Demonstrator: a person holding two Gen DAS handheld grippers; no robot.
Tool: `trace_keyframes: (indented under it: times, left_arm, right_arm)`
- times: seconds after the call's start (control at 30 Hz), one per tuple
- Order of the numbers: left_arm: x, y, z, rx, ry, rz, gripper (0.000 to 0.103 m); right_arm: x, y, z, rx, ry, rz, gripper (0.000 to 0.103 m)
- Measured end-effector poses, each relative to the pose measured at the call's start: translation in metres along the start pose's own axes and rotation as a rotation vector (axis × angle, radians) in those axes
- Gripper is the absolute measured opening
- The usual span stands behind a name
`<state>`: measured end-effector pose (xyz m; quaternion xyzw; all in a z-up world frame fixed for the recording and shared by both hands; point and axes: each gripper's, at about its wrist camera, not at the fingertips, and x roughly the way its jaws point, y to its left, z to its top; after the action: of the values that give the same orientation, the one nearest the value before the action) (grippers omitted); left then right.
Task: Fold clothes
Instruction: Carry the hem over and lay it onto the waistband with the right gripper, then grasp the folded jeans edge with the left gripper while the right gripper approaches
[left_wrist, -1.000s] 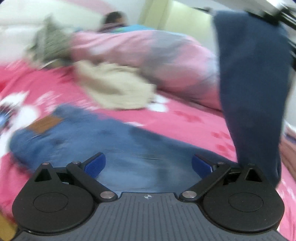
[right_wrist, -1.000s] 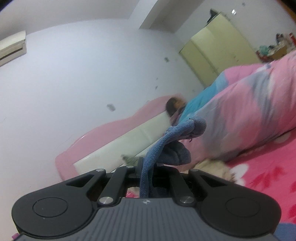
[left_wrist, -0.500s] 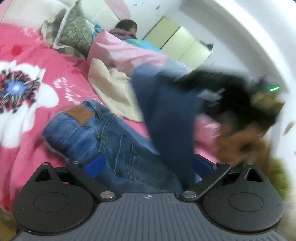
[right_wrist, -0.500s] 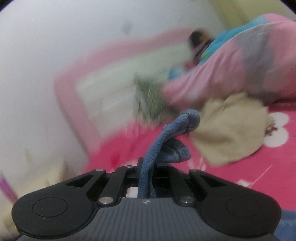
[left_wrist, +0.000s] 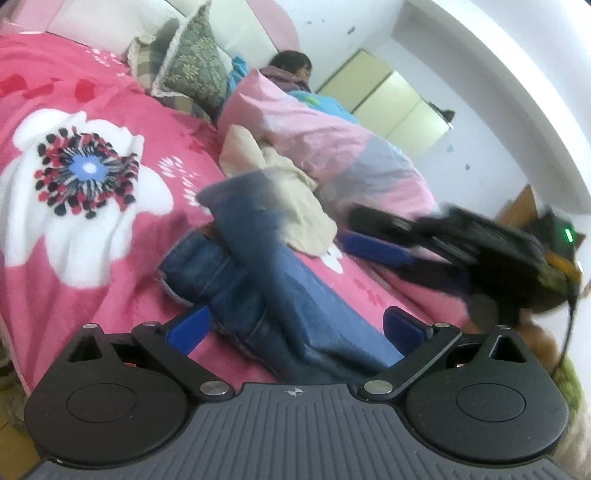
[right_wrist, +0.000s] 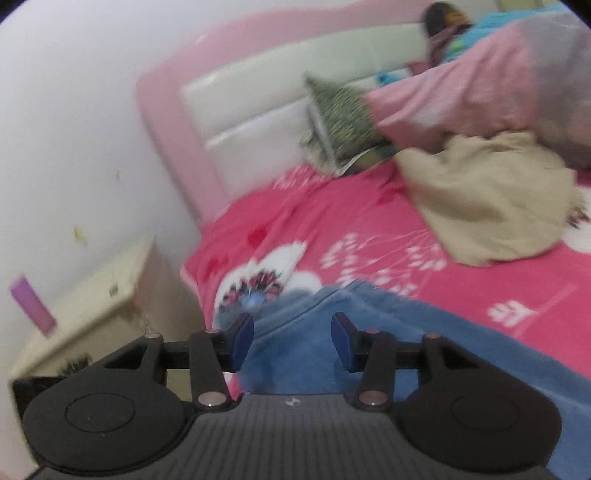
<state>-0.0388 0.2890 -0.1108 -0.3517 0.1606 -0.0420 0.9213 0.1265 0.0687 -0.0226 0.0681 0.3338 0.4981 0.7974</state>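
We see the jeans (left_wrist: 258, 295) lying on the pink flowered bedspread (left_wrist: 74, 258), their long axis running from the lower right of the left wrist view, close under the camera, up and to the left toward the big white flower print (left_wrist: 85, 177). They are blue denim, darker in the creases and paler on the flat of the leg, and one part is doubled back over the rest, so that a blurred upper edge sits highest near the beige cloth (left_wrist: 288, 195) beside them. In the right wrist view the same denim (right_wrist: 369, 332) spreads from between the fingers off to the right edge, a ridge of it rising just ahead of the pads. The left gripper (left_wrist: 299, 326) points a little downward over the jeans with its jaws wide apart, the denim passing between the blue pads (left_wrist: 188, 326) without being pinched. The right gripper (right_wrist: 291, 341) also tilts down toward the bed; its jaws have just been opening and now stand apart, the denim lying between them with a gap to each pad. From the left camera we see that right gripper (left_wrist: 373, 247) coming in from the right, blurred, low over the bedspread just beyond the jeans. Behind lie a pink and grey quilt (left_wrist: 332, 147), a patterned pillow (left_wrist: 195, 66) and the headboard (right_wrist: 266, 110).
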Motion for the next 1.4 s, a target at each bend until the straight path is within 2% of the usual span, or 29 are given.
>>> trace_keyframes:
  times: [0.07,0.2,0.4,0.47,0.53,0.57,0.67,0.73,0.8,0.93,0.97,1.0,1.03,1.1,1.23,1.4]
  left_arm:
    - [-0.001,0.0,0.002,0.002,-0.01,0.004,0.101]
    - [0.004,0.002,0.006,-0.002,-0.016,0.021,0.1]
    - [0.012,0.001,0.01,-0.021,-0.034,0.061,0.093]
    - [0.014,-0.001,0.012,-0.022,-0.045,0.081,0.09]
    - [0.018,-0.003,0.015,-0.017,-0.052,0.106,0.084]
    - [0.019,-0.004,0.016,-0.011,-0.057,0.118,0.083]
    - [0.024,-0.009,0.02,0.008,-0.071,0.155,0.072]
    - [0.027,-0.011,0.022,0.01,-0.071,0.178,0.057]
    - [0.031,-0.01,0.024,-0.008,-0.065,0.193,0.054]
    - [0.034,-0.011,0.027,-0.022,-0.059,0.221,0.051]
    - [0.034,-0.012,0.027,-0.021,-0.059,0.227,0.048]
    - [0.035,-0.014,0.027,-0.018,-0.062,0.238,0.036]
    - [0.035,-0.016,0.028,-0.012,-0.066,0.249,0.023]
    - [0.036,-0.019,0.03,-0.003,-0.075,0.263,0.017]
    - [0.038,-0.026,0.033,0.015,-0.089,0.245,0.014]
    - [0.04,-0.027,0.034,0.015,-0.083,0.239,0.014]
  right_arm:
    - [-0.023,-0.011,-0.003,0.056,-0.044,-0.01,0.05]
    - [-0.079,-0.035,-0.024,0.16,-0.126,-0.124,0.05]
    - [-0.19,-0.079,-0.087,0.434,-0.28,-0.399,0.05]
    - [-0.218,-0.082,-0.107,0.432,-0.299,-0.525,0.05]
    - [-0.231,-0.075,-0.12,0.348,-0.268,-0.632,0.05]
    - [-0.23,-0.067,-0.124,0.283,-0.239,-0.657,0.05]
    - [-0.223,-0.044,-0.137,0.081,-0.154,-0.721,0.05]
    - [-0.207,-0.027,-0.142,-0.076,-0.11,-0.728,0.05]
    - [-0.189,-0.012,-0.147,-0.223,-0.068,-0.731,0.049]
    - [-0.147,0.005,-0.156,-0.436,0.009,-0.733,0.049]
    - [-0.137,0.008,-0.158,-0.483,0.027,-0.735,0.048]
    - [-0.129,0.01,-0.161,-0.524,0.044,-0.737,0.048]
    - [-0.122,0.012,-0.163,-0.554,0.059,-0.738,0.048]
    - [-0.112,0.013,-0.166,-0.6,0.087,-0.739,0.048]
    - [-0.1,0.014,-0.17,-0.673,0.124,-0.759,0.047]
    - [-0.096,0.006,-0.173,-0.701,0.145,-0.871,0.046]
